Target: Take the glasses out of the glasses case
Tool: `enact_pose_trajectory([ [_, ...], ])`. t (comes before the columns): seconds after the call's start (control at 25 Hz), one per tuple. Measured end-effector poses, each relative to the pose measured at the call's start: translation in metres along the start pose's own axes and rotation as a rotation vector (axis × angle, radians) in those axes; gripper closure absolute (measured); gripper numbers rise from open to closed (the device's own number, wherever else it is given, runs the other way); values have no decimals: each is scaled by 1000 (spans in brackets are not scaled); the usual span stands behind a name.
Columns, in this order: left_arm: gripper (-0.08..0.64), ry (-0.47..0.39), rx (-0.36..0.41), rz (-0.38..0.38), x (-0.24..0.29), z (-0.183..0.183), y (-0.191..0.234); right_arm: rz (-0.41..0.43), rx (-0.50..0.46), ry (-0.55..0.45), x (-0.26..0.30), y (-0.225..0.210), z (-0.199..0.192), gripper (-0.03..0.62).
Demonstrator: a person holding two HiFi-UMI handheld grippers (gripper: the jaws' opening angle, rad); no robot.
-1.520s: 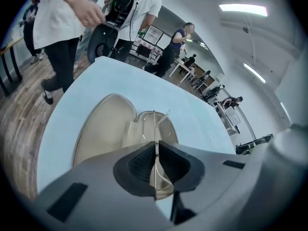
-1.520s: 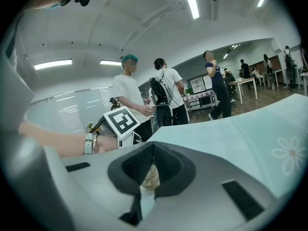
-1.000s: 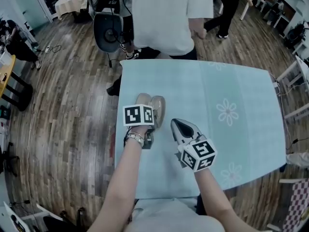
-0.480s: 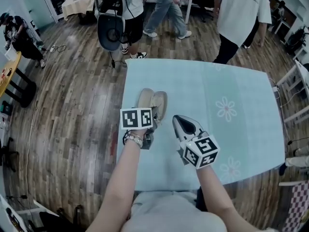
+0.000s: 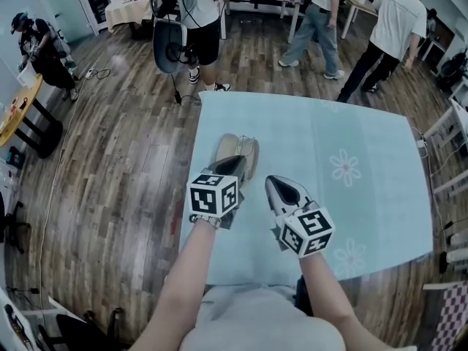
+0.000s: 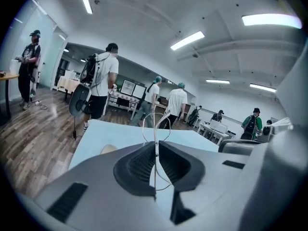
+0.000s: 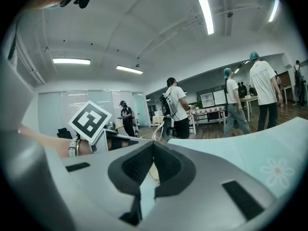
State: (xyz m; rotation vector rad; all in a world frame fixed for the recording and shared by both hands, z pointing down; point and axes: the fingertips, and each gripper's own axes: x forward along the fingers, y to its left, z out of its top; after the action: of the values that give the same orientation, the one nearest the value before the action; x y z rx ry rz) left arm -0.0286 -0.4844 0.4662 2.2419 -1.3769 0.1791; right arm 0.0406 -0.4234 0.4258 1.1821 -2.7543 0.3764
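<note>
- While people walked about the room beyond the table, the left gripper (image 6: 155,146) kept its jaws nearly together, clamped on the thin wire frame of the glasses (image 6: 157,125).
- The rims rose above the pads in that gripper's own view. The pinch fell on a narrow stretch of wire, probably so that no lens took the pressure. Which part of the frame it was could not be told.
- The glasses case (image 5: 232,146) lay open near the left edge of the tabletop (image 5: 365,189), about midway along that edge, its pale lining turned up.
- The left gripper's jaws reached out over the case in the head view, with the glasses held above it rather than lying inside. By that reading the lift out was all but done, and only the carrying clear and setting down remained.
- The right gripper (image 7: 153,147) pointed the same way just beside the left one, on the side away from the left edge.
- Its jaws were together at the tips with nothing between them, and no view showed it touching the case.
- It was most likely parked there to steady the case if the frame caught on the lining.
</note>
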Motion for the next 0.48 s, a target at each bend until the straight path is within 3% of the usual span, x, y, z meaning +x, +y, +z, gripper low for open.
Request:
enact_pose_trajectory([
  [0.2,526,-118,116,-15,-17,18,-15,-20,-17,-32,-5,1,4,584],
  [0.48,526,-253,201,-30,-39,36,-36,-28,-42,-58,-12,5,12,584],
])
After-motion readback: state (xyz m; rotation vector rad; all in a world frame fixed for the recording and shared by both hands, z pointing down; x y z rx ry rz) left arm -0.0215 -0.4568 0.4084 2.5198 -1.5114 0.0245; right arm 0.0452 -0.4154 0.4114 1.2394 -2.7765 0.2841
